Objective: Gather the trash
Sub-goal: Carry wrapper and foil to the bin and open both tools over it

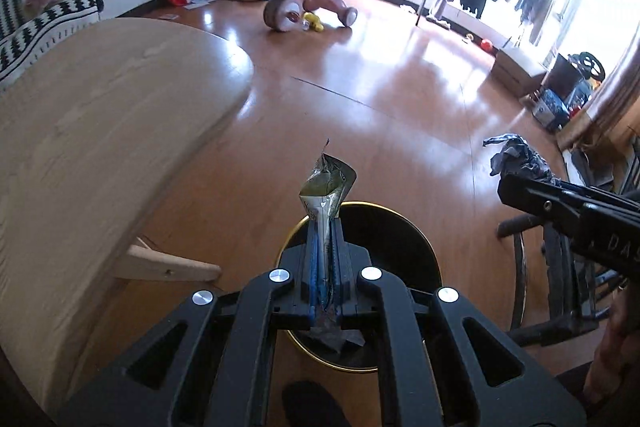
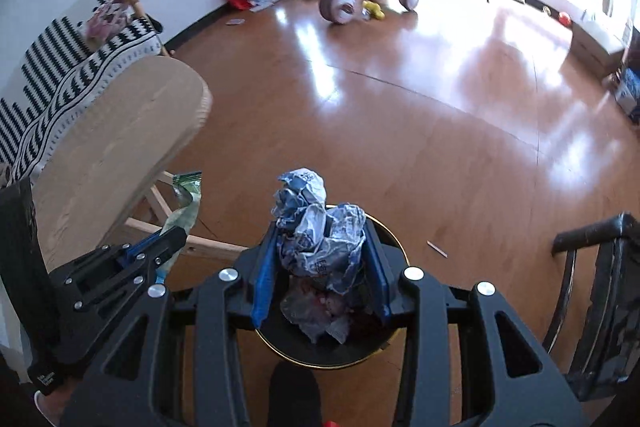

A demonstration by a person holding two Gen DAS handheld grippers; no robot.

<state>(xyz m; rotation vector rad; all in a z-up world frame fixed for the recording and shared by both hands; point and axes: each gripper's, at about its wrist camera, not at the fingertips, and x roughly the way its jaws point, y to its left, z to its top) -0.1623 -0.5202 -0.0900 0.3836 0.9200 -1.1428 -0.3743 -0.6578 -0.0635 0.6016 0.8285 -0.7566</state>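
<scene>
I have trash in both claws and both hang over the black bin (image 2: 394, 245) with the gold rim, which stands on the wood floor beside the pale wooden table (image 1: 100, 115). My left gripper (image 1: 325, 223) is squeezed almost fully together on a flat green and silver wrapper (image 1: 328, 187); the wrapper stands up out of the tips, and in the right wrist view the same wrapper (image 2: 186, 201) shows just to the left of the bin. My right gripper (image 2: 322, 239) is held partly apart around a crumpled ball of blue and white paper (image 2: 316, 223), with the blue pads pressing its two sides, directly above the bin mouth where more crushed packaging (image 2: 316, 311) already lies. I judge both pieces to be very light and soft: the wrapper is thin foil or film, slick and floppy, so it is best pinched flat across its lower part as it is now, and it may cling to a pad when let go. The paper ball is springy and will give under pressure, so a hold across its widest part is the safe one; squeezing harder only flattens it. Neither is fragile. As for writing, the paper ball carries a blue printed pattern and the wrapper some pale marks, but I cannot read any of it. The only legible letters are "DAS" on the body of the right gripper (image 1: 560, 203) as seen from the left wrist.
</scene>
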